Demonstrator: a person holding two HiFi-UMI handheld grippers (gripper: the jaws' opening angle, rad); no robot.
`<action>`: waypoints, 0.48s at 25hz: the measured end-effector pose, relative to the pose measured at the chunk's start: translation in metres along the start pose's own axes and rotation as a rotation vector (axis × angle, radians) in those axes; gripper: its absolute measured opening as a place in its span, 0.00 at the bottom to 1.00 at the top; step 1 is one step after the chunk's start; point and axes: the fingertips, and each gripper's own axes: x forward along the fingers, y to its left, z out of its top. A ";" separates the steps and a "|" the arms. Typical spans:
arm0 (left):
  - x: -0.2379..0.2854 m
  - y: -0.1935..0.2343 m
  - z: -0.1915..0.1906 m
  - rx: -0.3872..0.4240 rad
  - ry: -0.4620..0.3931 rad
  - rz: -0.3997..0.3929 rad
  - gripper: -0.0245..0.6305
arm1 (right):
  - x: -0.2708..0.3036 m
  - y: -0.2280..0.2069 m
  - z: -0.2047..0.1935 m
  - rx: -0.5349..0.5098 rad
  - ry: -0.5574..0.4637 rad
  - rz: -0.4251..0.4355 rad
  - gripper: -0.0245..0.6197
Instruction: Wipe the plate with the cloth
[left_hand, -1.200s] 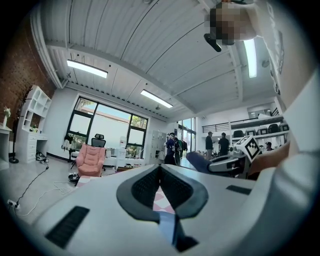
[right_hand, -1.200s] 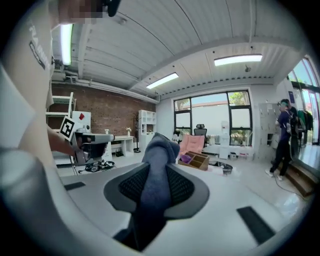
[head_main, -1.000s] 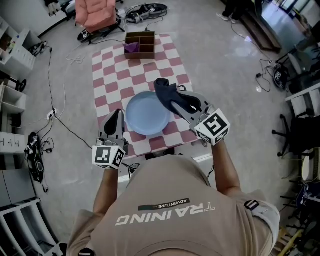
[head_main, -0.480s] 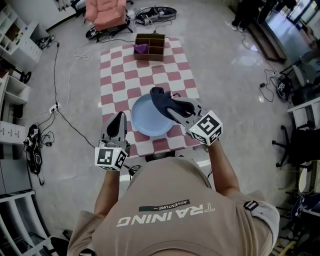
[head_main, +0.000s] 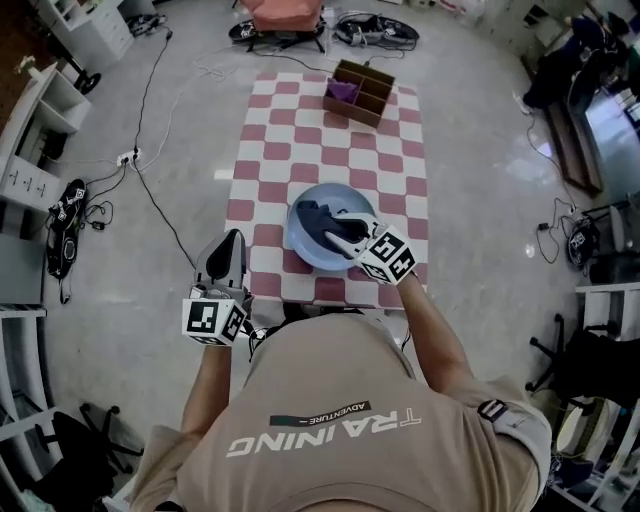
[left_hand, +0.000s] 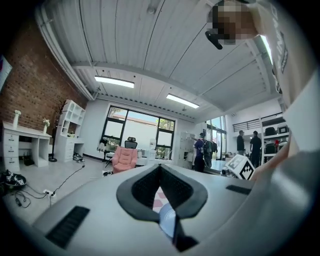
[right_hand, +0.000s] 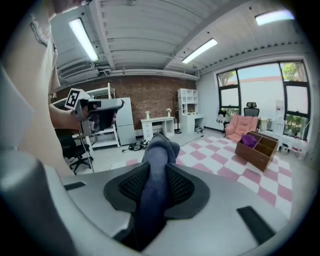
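Pink-and-white checks cover the desk (head_main: 270, 150), which stands on a pale glossy floor (head_main: 480, 200) strung with cables (head_main: 150, 170). Toward 6 o'clock on the desk sits the light blue plate (head_main: 310, 258). The right tool (head_main: 338, 232) is clamped on the dark blue cloth (head_main: 315, 218) — its own view shows the fabric squeezed between both pads and bulging out past the tips. The cloth lies over the plate's middle; whether it touches the surface cannot be told. The left tool (head_main: 228, 248) is at about 8 o'clock from the plate, near the desk's left edge, jaws together with nothing between them. At 12 to 1 o'clock on the desk, a wooden box (head_main: 362, 95) with compartments holds something purple (head_main: 343, 90).
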 end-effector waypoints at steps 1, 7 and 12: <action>-0.006 0.004 -0.001 -0.002 0.000 0.022 0.06 | 0.010 0.001 -0.011 0.003 0.030 0.025 0.21; -0.033 0.023 -0.009 -0.016 -0.003 0.125 0.06 | 0.056 0.010 -0.070 -0.041 0.185 0.098 0.21; -0.045 0.029 -0.013 -0.035 -0.006 0.166 0.06 | 0.080 0.023 -0.107 -0.159 0.336 0.144 0.21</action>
